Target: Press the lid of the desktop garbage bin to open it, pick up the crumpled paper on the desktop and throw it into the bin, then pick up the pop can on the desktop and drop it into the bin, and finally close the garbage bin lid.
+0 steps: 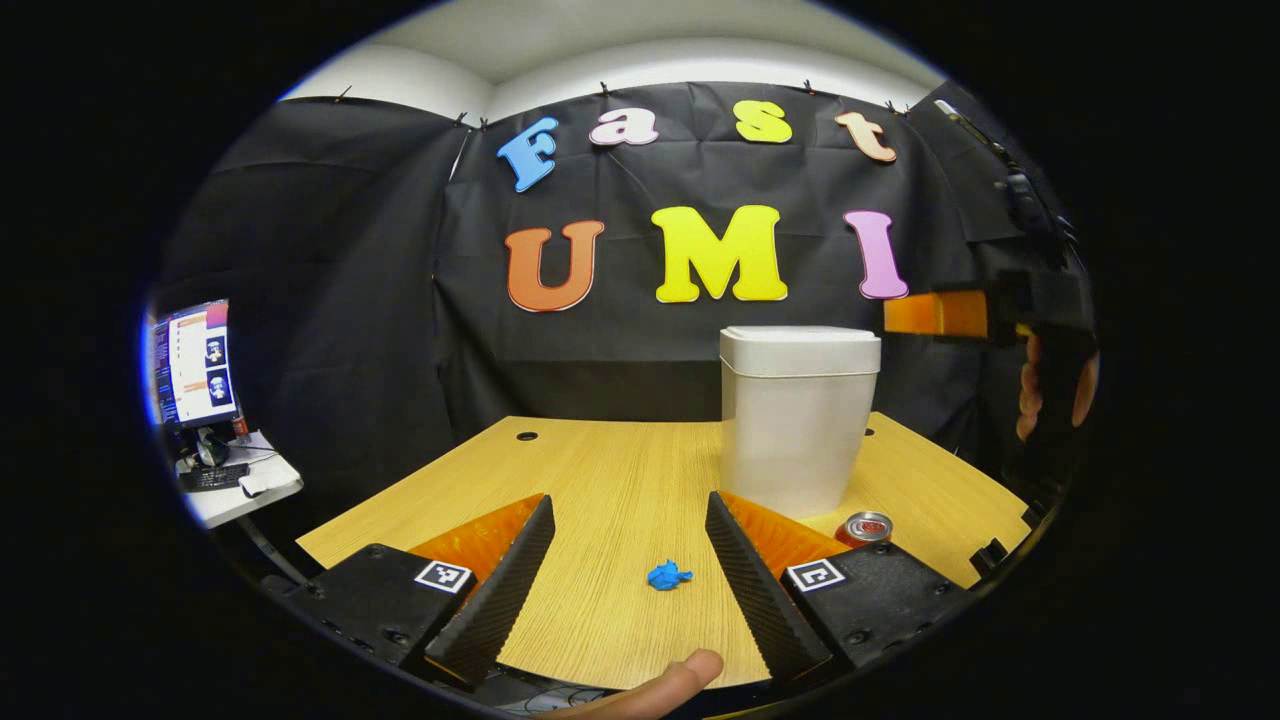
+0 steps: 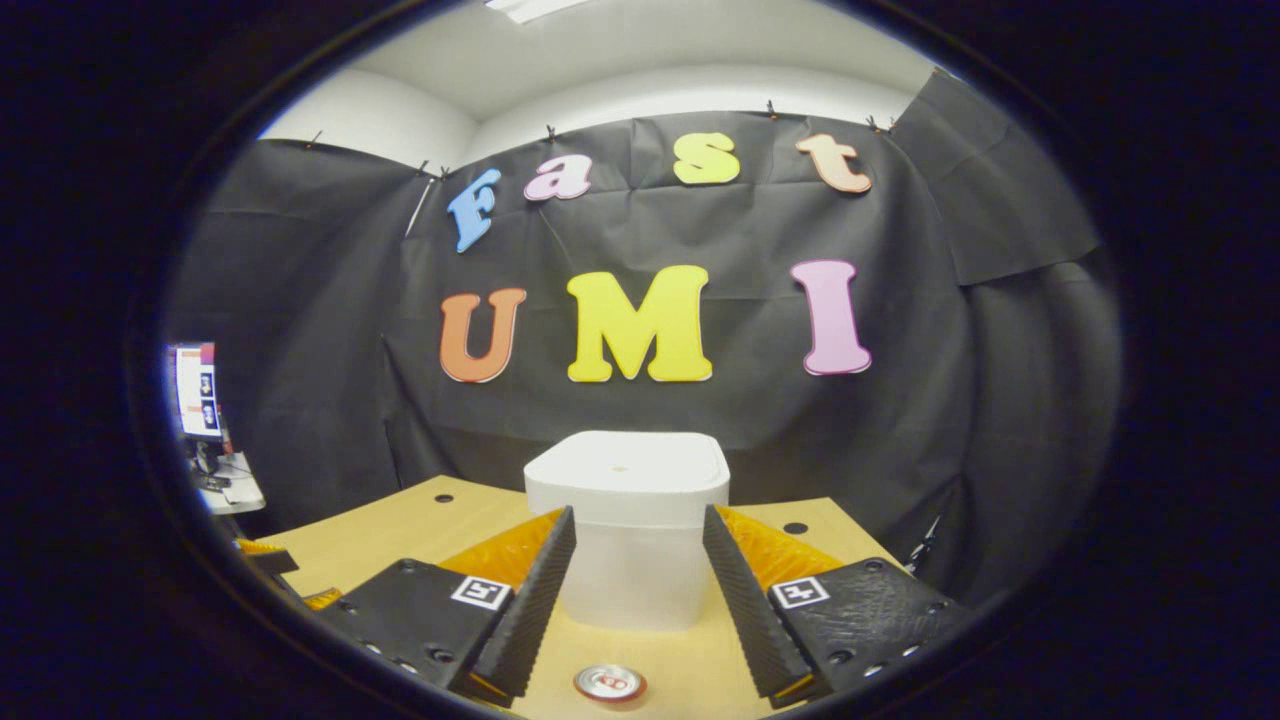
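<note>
Judging from how things lie, nothing of the task is done yet. The garbage bin (image 1: 797,420) stands upright toward the far side of the worktop (image 1: 610,480) with its lid (image 2: 627,468) down flat. The crumpled paper (image 1: 668,575) lies loose on the wood, in line with the gap of the left claw (image 1: 630,560), whose fingers are spread wide with nothing between them. The pop can (image 1: 866,527) stands upright just in front of the bin on its right, near the worktop's front edge. The right claw (image 2: 638,575) is likewise spread and empty, raised in front of the bin with the lid seen between its fingers; I judge it is lining up for the press. All four steps are left: lid open, paper in, can in, lid shut.

The can is partly covered by the left claw's finger in the left gripper view and cut by the edge in the right gripper view. Whether the right claw is above the lid or short of it is hard to tell. The lid's press spot is not clear.
</note>
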Demonstrator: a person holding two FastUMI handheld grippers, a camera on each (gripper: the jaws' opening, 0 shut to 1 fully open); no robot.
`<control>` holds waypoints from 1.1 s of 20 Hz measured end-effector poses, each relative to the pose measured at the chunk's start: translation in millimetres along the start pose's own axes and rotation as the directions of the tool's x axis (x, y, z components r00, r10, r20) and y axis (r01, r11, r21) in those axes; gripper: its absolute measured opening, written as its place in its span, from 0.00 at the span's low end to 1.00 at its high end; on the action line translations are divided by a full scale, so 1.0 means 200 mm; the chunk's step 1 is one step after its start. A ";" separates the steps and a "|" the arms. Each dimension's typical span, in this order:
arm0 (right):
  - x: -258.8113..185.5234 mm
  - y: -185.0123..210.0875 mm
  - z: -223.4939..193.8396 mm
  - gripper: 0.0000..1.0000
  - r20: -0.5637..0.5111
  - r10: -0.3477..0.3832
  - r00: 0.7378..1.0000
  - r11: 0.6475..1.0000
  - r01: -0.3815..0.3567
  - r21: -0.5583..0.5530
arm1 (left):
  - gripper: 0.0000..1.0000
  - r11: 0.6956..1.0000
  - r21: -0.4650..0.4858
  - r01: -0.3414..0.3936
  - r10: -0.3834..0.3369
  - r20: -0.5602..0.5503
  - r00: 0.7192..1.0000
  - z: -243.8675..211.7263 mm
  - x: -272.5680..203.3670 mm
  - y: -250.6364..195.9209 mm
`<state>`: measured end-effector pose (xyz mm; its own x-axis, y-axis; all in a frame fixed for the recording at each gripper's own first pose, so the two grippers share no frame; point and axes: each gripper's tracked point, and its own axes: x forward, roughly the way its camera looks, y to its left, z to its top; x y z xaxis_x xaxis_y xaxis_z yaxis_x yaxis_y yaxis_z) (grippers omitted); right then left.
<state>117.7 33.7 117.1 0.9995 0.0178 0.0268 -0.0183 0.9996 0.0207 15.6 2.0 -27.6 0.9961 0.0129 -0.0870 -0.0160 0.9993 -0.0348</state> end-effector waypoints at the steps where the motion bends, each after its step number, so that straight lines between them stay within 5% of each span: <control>1: 0.04 0.01 0.03 0.72 -0.004 0.008 1.000 1.000 -0.008 -0.003 | 0.98 1.000 -0.002 0.000 0.000 0.001 1.000 -0.01 0.00 0.00; 6: 0.31 0.09 0.11 0.48 -0.066 0.040 0.997 0.999 -0.041 -0.004 | 0.98 1.000 -0.017 0.007 -0.007 -0.008 1.000 -0.02 0.02 0.00; 7: 0.36 0.12 0.12 0.31 -0.073 0.059 0.996 0.998 -0.059 0.015 | 0.98 1.000 -0.010 0.002 -0.002 -0.010 1.000 -0.02 0.03 0.01; 9: 0.46 0.12 0.13 0.28 -0.074 0.041 0.996 0.999 -0.041 0.000 | 0.98 1.000 0.001 -0.012 0.012 -0.028 1.000 -0.05 0.06 0.04; 11: 0.54 0.06 0.09 0.01 -0.106 -0.019 0.994 0.999 0.016 -0.030 | 0.99 1.000 -0.006 -0.010 0.010 -0.046 0.999 -0.07 0.08 0.04; 22: 0.65 0.11 -0.11 0.01 -0.252 -0.009 0.968 1.000 0.008 -0.003 | 0.98 0.999 -0.019 -0.038 0.037 -0.062 0.997 -0.09 0.13 0.12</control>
<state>247.5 58.7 98.3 0.9740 0.0139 -0.2263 -0.0102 0.9998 0.0176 39.2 24.9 -49.5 0.9875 0.0472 -0.1502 -0.0553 0.9972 -0.0502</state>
